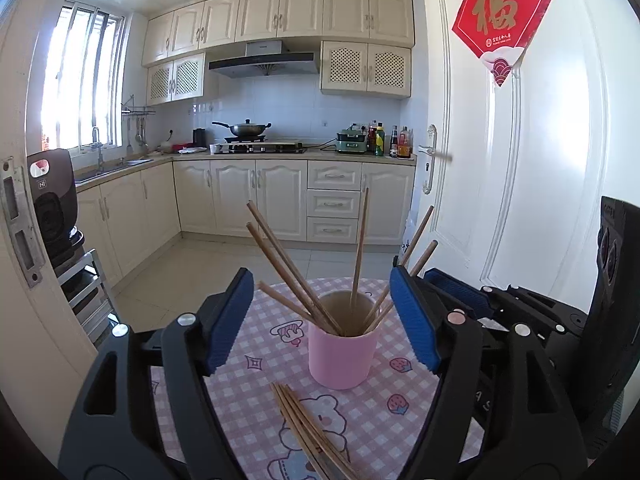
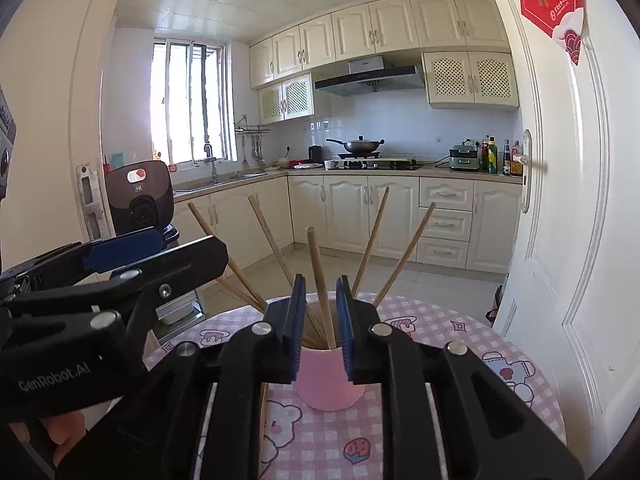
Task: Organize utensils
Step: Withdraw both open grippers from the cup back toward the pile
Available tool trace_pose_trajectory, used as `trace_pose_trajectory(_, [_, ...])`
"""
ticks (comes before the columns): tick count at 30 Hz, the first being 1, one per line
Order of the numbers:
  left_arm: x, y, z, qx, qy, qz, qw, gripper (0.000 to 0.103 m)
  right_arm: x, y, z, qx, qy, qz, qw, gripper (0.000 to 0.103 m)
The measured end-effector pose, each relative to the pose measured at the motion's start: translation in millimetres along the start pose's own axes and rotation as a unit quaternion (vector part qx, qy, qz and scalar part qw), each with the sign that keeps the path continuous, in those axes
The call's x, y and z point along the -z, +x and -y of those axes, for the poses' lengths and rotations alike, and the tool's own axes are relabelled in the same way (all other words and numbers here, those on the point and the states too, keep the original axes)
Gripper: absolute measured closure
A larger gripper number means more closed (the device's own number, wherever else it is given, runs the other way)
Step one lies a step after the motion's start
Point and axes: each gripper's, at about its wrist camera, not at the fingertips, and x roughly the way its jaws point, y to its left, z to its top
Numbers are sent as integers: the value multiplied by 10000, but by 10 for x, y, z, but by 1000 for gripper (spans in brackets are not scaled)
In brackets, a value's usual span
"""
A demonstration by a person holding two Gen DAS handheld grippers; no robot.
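Chopsticks in cup: several wooden sticks are leaning fanned out inside the pink cup (image 1: 342, 354), which is standing upright on the pink checked tablecloth (image 1: 256, 344) of a round table.

Loose chopsticks: a small bundle (image 1: 308, 428) is lying flat on the cloth just in front of the cup, on the near side, not yet sorted.

Right gripper (image 2: 320, 328): its blue-padded fingers are standing narrow on either side of one upright chopstick (image 2: 320, 280) whose lower end is sitting in the cup; whether the pads are actually pressing it or have just let go cannot be told.

Left gripper (image 1: 324, 316): it is hovering with fingers spread wide, framing the cup from the near side and holding nothing.

Step in hand: by appearances, one chopstick is being delivered into the cup.

Next move: it is likely calling for the right fingers to part and lift clear of the fanned sticks, then for a descent to the flat bundle and a low, narrow pinch on one stick.
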Motion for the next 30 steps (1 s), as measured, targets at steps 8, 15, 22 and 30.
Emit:
trace_pose_trajectory(8, [90,-266,-168,-50,-216,21,9998,24,47,-221,-102,-8,-5,16,10000,71])
trace_pose_trajectory(15, [310,-417,-351,-224,-342,-101,9991,21,263,-303,-174,-49,11,-197,9998,66])
trace_pose_trajectory(22, [593,-345,-410,-310,-316,-556,9975,21,454,-281,-195,-117,53,-522,9986,64])
trace_pose_trajectory(30, [901,-67,-499,-464,-612,-1963,9775,21,753,60,-251,-339,-52,-1832,9825,57])
